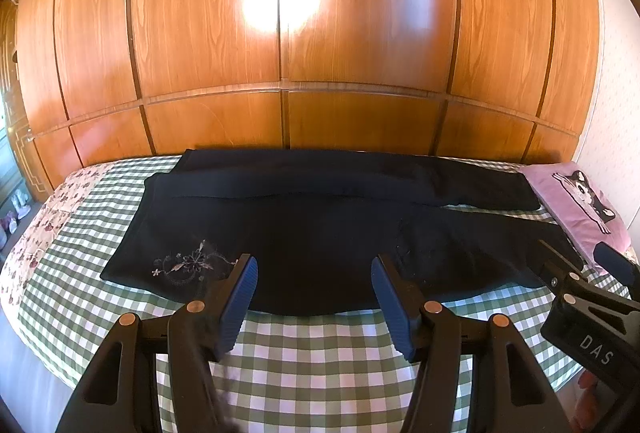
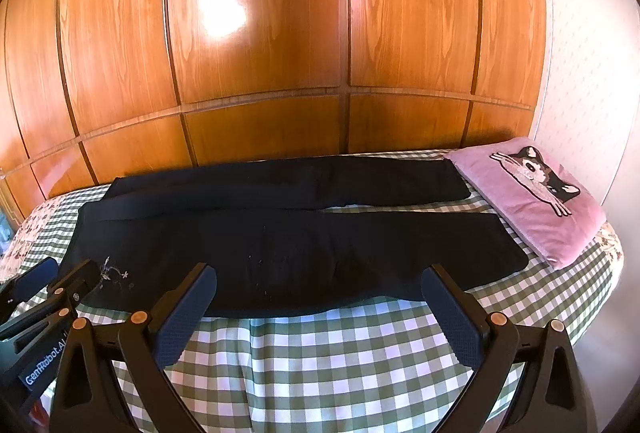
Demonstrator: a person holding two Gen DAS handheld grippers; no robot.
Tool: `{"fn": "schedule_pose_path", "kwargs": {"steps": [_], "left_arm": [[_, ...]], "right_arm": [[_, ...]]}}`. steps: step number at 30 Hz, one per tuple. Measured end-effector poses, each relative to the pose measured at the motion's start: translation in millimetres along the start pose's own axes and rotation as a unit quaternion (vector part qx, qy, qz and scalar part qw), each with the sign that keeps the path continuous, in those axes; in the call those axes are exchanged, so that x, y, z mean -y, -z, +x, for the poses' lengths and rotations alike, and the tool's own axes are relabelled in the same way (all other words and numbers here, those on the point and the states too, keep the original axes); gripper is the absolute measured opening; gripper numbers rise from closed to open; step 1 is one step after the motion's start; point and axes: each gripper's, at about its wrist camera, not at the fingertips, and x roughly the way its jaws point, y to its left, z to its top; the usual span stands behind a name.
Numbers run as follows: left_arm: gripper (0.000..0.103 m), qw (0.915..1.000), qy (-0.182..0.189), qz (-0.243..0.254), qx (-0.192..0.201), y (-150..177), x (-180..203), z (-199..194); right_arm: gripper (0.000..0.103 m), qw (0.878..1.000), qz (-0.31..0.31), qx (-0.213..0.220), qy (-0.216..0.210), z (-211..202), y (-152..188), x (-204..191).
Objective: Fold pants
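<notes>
Behind everything you've got a wooden wardrobe [image 1: 280,33] filling the far side, w/ a bright glare patch on its doors. In front of it is the bed [image 2: 340,353], covered in a green-and-white check spread; a floral patch shows at its left edge.

The pants [image 1: 320,233] lie flat across the bed, dark, waist to the left, legs running right. The far leg lies straight along the far edge; the near leg angles slightly nearer, so a thin wedge of check shows between them at the right. Small floral embroidery [image 1: 188,265] sits on the near left corner, by the waist.

At the right end, a pink pillow [image 2: 528,201] w/ a cat face lies just beside the leg hems.

Your left gripper [image 1: 314,297] hovers over the near edge of the pants' middle, fingers spread apart, nothing between them. Your right gripper [image 2: 320,309] hangs at the near edge too, further right, fingers wide apart, holding nothing. Each shows in the other's cam at the frame edge.
</notes>
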Motion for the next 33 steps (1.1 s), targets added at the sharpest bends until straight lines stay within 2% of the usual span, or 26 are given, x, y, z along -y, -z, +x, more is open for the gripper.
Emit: {"fn": "schedule_pose_path", "kwargs": {"steps": [23,27,33], "left_arm": [[0.060,0.9999,-0.005,0.002,-0.014,2.8,-1.9,9.5],[0.061,0.9983,0.014,-0.026,-0.049,5.1,-12.9,21.7],[0.061,0.9889,0.034,-0.096,-0.109,11.5,-44.0,50.6]], "right_arm": [[0.103,1.000,-0.006,-0.011,-0.001,6.7,1.8,-0.5],[0.103,1.000,-0.005,-0.012,0.002,9.9,1.2,1.6],[0.103,1.000,0.013,0.000,-0.002,18.0,0.2,13.3]]}}
